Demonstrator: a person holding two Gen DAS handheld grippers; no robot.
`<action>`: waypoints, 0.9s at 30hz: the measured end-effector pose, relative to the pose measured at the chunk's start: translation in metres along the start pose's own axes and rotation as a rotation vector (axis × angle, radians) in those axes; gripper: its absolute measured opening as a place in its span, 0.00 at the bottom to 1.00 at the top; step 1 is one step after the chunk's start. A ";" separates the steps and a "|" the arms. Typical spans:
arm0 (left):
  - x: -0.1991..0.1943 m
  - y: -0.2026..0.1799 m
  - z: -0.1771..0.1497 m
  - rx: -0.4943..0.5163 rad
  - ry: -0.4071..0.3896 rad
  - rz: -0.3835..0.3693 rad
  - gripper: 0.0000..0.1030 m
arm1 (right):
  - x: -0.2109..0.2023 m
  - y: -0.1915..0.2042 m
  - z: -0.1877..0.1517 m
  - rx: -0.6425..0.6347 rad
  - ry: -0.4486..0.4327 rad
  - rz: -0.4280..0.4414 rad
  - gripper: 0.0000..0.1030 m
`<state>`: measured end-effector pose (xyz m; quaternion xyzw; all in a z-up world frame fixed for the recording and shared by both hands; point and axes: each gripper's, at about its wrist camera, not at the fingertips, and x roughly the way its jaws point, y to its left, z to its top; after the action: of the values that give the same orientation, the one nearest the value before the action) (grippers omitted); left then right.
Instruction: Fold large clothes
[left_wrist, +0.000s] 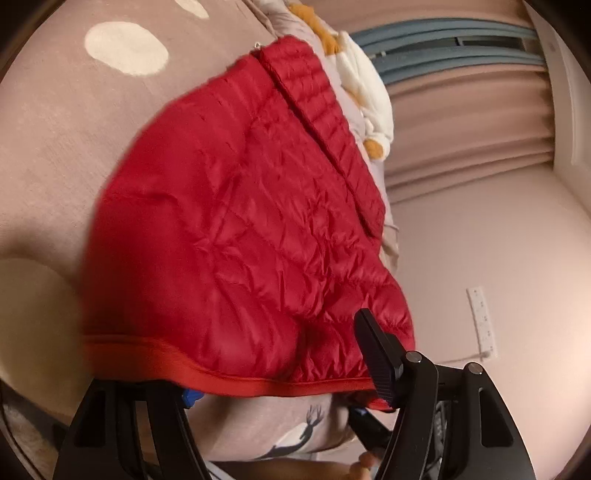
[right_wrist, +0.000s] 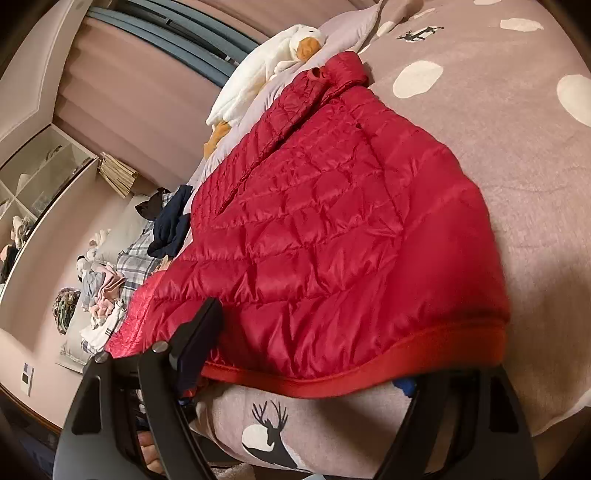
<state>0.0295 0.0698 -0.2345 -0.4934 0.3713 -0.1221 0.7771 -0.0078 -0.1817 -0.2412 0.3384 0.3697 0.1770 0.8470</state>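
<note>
A red quilted puffer jacket (left_wrist: 236, 229) lies spread on a pink bed cover, collar at the far end; it also shows in the right wrist view (right_wrist: 332, 229). Its orange-red hem band (left_wrist: 207, 367) runs across just in front of both grippers (right_wrist: 369, 369). My left gripper (left_wrist: 280, 384) straddles the hem: one black finger (left_wrist: 376, 354) stands above the fabric, the other is hidden under it. My right gripper (right_wrist: 306, 369) does the same, with one finger (right_wrist: 195, 343) showing and the other covered. The jaws stand wide apart in both views.
The pink bed cover (right_wrist: 498, 129) has white spots and a deer print (right_wrist: 269, 432). A white plush duck (right_wrist: 269, 62) lies by the pillow at the far end. A pile of clothes (right_wrist: 129, 266) lies beside the bed, with shelves (right_wrist: 37, 173) behind it. A wall socket strip (left_wrist: 482, 321) is on the wall.
</note>
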 end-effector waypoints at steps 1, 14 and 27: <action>0.001 -0.003 0.001 0.019 -0.021 0.016 0.67 | 0.000 0.000 0.000 0.011 0.000 0.008 0.79; 0.018 -0.018 0.016 0.134 -0.222 0.299 0.57 | 0.009 -0.009 0.015 0.145 0.002 0.123 0.77; 0.020 -0.019 0.015 0.205 -0.258 0.422 0.42 | 0.012 -0.011 0.009 0.034 -0.018 -0.062 0.26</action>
<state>0.0570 0.0594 -0.2239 -0.3353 0.3492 0.0695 0.8722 0.0078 -0.1866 -0.2501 0.3425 0.3756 0.1414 0.8495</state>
